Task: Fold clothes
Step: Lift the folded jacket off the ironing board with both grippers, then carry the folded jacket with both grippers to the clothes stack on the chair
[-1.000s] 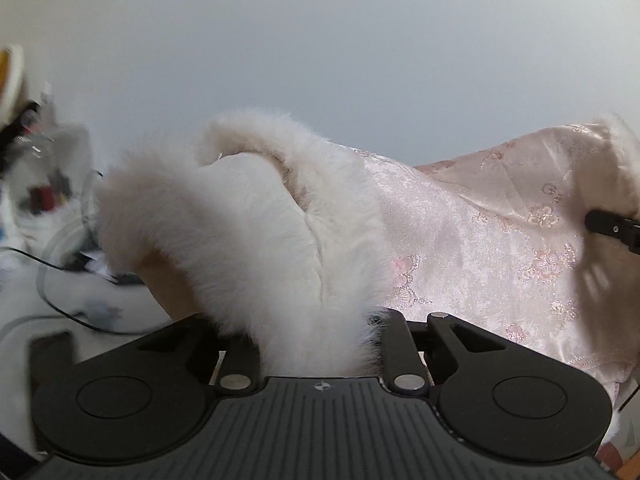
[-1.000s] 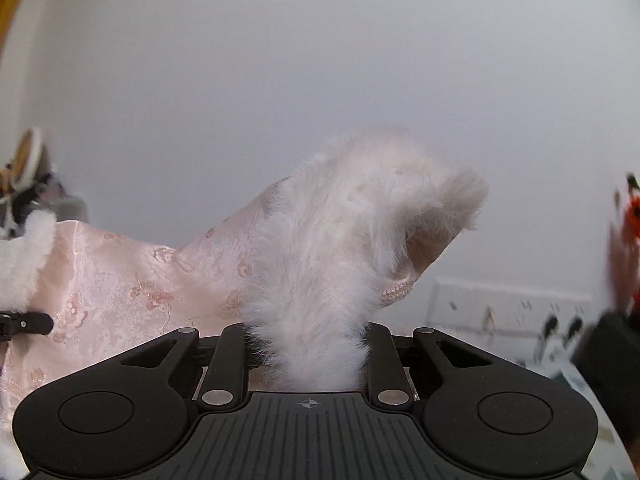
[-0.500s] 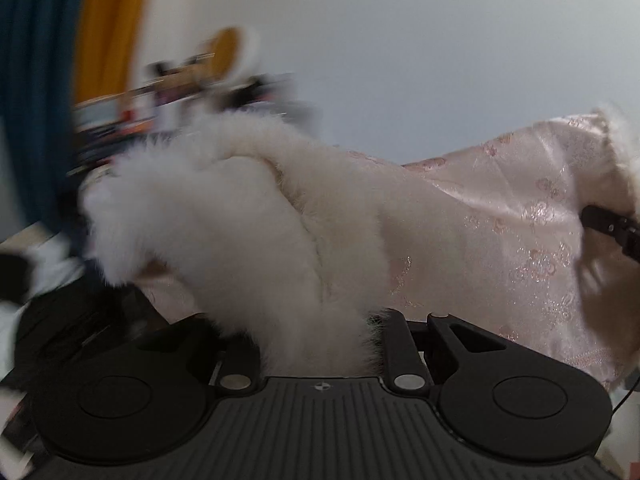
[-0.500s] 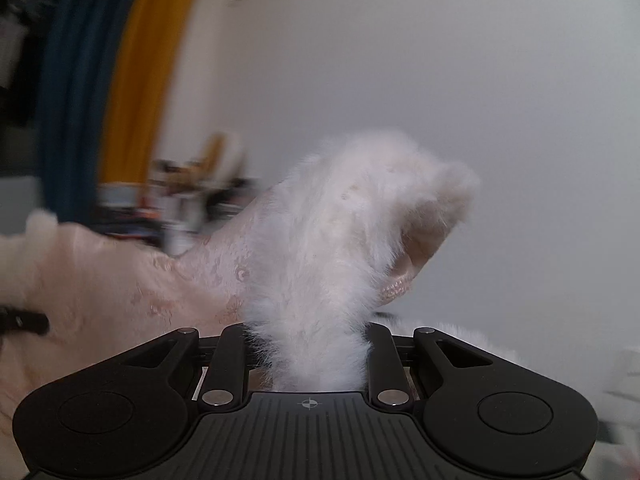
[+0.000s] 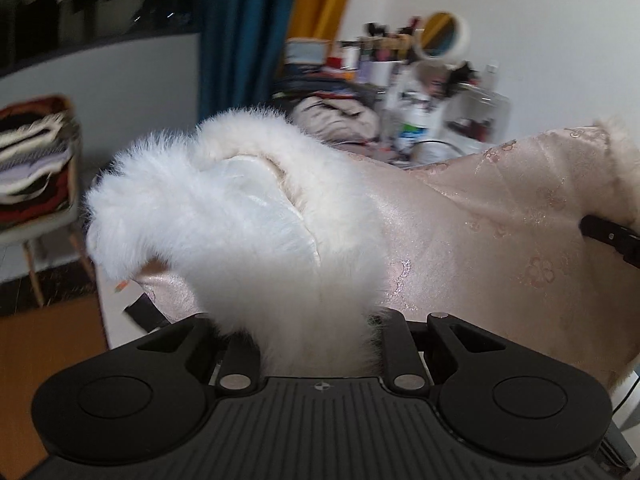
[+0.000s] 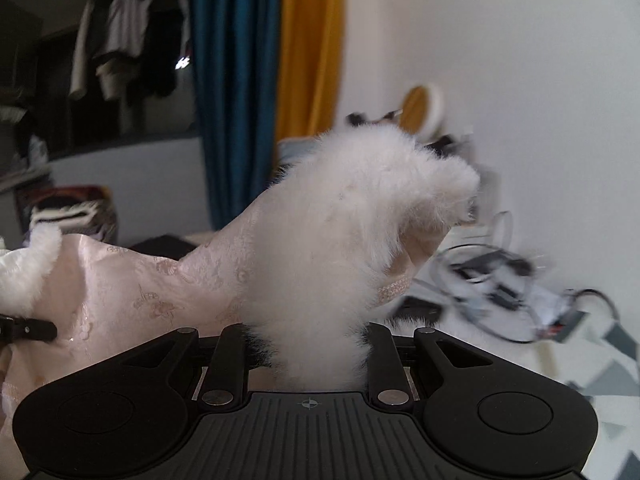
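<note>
- The pink garment hangs stretched in the air between my two hands, its long axis running straight from one grip to the other, and no tabletop shows beneath it.
- My left fingers are clamped on its left fur trim.
- My right fingers pinch its right fur cuff.

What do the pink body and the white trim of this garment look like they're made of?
Pink body: looks like satin brocade, glossy, with woven floral motifs catching the light; silk or synthetic, can't tell. White trim: long, fluffy pile like fur, real or faux unclear. Both the left gripper and right gripper clamp that trim.
</note>
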